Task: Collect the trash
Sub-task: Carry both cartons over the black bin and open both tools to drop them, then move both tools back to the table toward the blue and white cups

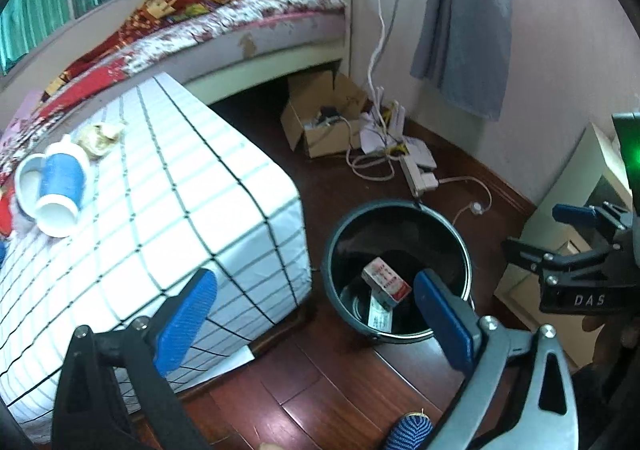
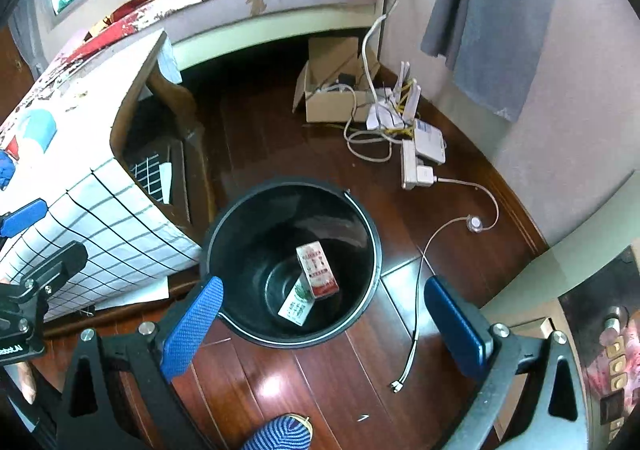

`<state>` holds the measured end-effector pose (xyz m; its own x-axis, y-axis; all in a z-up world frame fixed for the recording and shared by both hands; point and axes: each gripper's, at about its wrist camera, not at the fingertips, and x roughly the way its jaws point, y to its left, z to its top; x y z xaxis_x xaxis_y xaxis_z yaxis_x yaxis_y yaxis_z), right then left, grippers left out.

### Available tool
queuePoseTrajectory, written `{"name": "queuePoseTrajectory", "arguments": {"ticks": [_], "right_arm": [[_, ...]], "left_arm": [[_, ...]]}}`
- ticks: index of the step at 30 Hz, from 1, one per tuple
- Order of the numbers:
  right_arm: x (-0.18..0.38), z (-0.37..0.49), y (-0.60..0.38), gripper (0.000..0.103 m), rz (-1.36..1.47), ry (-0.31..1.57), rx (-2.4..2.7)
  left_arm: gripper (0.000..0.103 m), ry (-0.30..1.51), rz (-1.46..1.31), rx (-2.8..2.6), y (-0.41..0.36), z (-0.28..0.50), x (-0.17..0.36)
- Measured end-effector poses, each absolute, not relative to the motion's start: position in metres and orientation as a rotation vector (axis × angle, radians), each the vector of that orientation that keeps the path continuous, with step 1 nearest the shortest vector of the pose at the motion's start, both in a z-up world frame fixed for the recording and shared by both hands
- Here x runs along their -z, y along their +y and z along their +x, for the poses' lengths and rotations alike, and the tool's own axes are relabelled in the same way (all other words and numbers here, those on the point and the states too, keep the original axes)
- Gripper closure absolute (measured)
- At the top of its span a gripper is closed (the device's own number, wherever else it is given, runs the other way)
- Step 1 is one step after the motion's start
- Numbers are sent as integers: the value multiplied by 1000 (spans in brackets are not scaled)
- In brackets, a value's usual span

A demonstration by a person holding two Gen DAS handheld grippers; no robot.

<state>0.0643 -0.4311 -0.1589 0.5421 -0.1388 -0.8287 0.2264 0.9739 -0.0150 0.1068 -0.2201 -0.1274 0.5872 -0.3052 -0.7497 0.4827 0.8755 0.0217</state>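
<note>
Two cartons (image 2: 317,270) overlap inside the black bin (image 2: 224,234), lower one half-hidden.

Below my right gripper (image 2: 322,324) the bin (image 2: 224,234) gapes open, nothing over its mouth, only two small cartons (image 2: 316,270) at the bottom. My left gripper (image 1: 316,314) has the covered table (image 1: 224,178) crowding its left side. Right of the bin, a loose cable (image 2: 420,278) trails across bare floor (image 2: 320,378), with a pale cabinet (image 1: 560,202) beyond it.
</note>
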Motion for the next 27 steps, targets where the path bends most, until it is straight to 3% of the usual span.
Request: {"name": "queuePoseTrajectory", "arguments": {"ticks": [14,27], "right_arm": [[102,69,-352,1,19,865,128],[67,99,-242,1,-30,769,-29]], "left_arm": [[1,727,169,344,-152,97,82],[1,705,68,136,-32,97,74]]}}
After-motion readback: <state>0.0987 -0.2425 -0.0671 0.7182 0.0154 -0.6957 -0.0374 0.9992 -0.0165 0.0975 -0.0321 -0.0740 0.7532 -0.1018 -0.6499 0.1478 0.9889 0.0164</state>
